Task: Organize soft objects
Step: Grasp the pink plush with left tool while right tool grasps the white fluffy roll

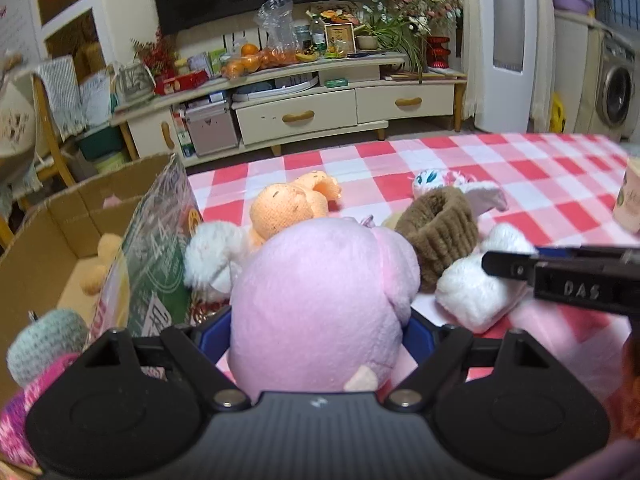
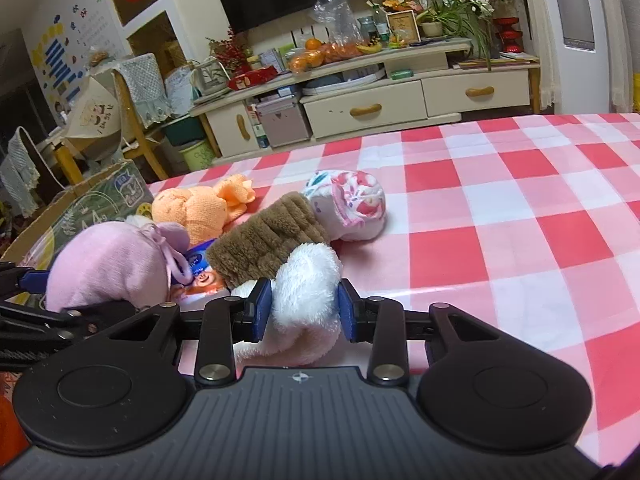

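My left gripper [image 1: 316, 336] is shut on a pink plush toy [image 1: 320, 300], which also shows in the right wrist view [image 2: 108, 264]. My right gripper [image 2: 302, 308] is shut on a white fluffy soft item [image 2: 306, 284], seen on the cloth in the left wrist view [image 1: 476, 292]. A brown furry band [image 2: 268, 236], an orange knitted toy [image 2: 196, 208] and a white-and-pink patterned cloth ball [image 2: 348, 204] lie on the checked tablecloth beyond. A cardboard box [image 1: 52, 240] stands at the left and holds a yellowish soft toy [image 1: 100, 264].
A red-and-white checked cloth [image 2: 500, 220] covers the table. A green printed box flap [image 1: 160, 256] stands between the box and the toys. A pink cup [image 1: 630, 200] sits at the right edge. A TV cabinet [image 1: 312, 108] stands behind the table.
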The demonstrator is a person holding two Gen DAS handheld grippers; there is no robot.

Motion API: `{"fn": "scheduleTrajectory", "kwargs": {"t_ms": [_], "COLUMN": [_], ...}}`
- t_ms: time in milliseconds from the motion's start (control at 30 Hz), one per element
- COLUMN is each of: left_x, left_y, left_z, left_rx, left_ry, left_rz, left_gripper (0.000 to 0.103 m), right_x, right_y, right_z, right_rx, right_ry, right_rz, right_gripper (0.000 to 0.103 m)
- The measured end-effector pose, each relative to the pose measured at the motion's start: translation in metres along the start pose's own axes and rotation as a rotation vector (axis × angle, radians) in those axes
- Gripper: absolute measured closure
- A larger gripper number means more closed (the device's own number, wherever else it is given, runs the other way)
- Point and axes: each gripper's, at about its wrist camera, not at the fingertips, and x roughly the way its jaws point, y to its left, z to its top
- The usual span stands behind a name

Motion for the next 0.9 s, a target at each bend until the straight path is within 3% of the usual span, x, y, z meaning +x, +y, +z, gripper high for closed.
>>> {"fn": "scheduleTrajectory", "kwargs": {"t_ms": [167,267,300,333,700,900], "left_x": [-0.01,-0.015,-0.017,-0.018,-0.037,-0.048], "left_y": [0.006,0.008,0.009,0.01,0.022,0.032], "left_z": [0.002,0.003,0.004,0.004,0.012,0.012], "left_rx": [-0.06,-0.081,-0.087,-0.092,-0.14,-0.174], "left_ry": [-0.01,-0.018,-0.021,-0.023,-0.072,-0.099], "left_rz": [-0.048,-0.065,-0.071,-0.076,-0.117,-0.126], "left_gripper": [0.018,0.018,0.018,0.018,0.018,0.018], "right_x": [0.001,0.005,0.005,0.004,0.031,0.032], "right_y": [0.002,0.003,0.004,0.006,0.035,0.042], "right_z": [-0.001,-0.001,-0.002,-0.002,-0.016,-0.018], "right_rx": [-0.006,0.001,0.001,-0.005,-0.192,-0.232], "right_ry": [0.012,0.024,0.022,0.019,0.05,0.02], "right_rz": [0.012,0.017,0.022,0.027,-0.075,-0.107], "right_gripper": [0.051,0.026,0.01,0.002,0.001,0.015]}}
